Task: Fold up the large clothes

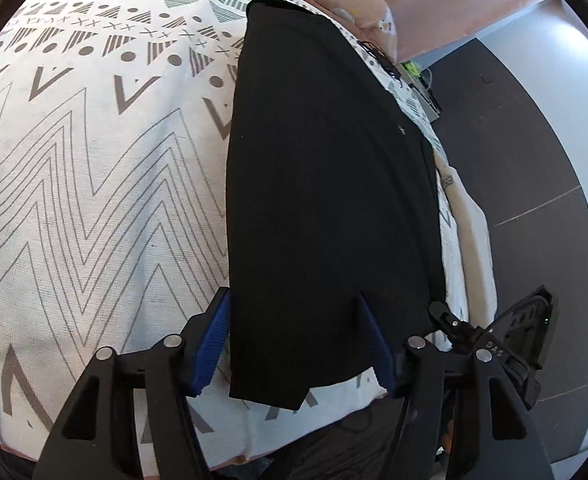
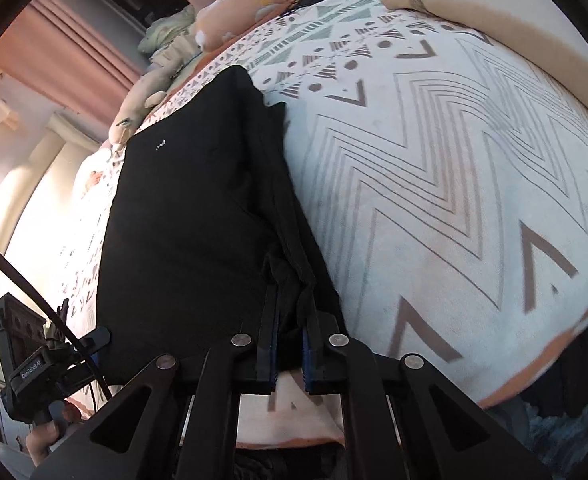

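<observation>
A black garment lies folded in a long strip on the patterned white bedspread. My left gripper is open, its blue-padded fingers straddling the garment's near end just above it. In the right wrist view the same garment runs away from me, and my right gripper is shut on a bunched fold of its near right edge. The other gripper shows at the lower left, held by a hand.
The bedspread covers a bed with zigzag and triangle patterns. Peach pillows and a soft toy lie at the far end. Pink curtains hang at the left. Dark floor lies beyond the bed's right edge.
</observation>
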A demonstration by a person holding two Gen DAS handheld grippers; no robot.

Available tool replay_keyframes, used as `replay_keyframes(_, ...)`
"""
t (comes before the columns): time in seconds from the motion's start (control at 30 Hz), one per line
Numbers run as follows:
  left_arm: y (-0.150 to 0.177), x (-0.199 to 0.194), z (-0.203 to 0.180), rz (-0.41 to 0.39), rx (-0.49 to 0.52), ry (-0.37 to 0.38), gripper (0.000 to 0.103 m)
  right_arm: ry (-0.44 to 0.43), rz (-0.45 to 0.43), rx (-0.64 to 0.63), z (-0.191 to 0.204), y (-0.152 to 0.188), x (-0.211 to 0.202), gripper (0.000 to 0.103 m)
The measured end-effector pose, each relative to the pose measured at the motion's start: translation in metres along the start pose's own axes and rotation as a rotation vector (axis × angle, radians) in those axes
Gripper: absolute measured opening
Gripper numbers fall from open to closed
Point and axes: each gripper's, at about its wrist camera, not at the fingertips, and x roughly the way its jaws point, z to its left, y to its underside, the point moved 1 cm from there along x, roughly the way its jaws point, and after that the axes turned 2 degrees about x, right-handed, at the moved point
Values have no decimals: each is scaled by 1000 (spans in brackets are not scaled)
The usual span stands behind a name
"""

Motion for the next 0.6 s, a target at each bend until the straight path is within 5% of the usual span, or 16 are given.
replay_keyframes(0.3, -29, 8, 9, -8, -28, 2, 63, -51, 28, 10, 3, -14, -12, 10)
replay_keyframes(0.37, -38, 9, 9, -17, -19, -12, 63, -63, 4, -24, 9, -23, -17, 27)
replay_keyframes(0.43, -47, 12, 9, -26, -14, -23, 63, -68, -11, -51, 13, -33, -18, 76)
replay_keyframes(0.6, -65, 20, 7, -36, 2, -50, 63, -98, 0, -87, 21, -65, -11, 78)
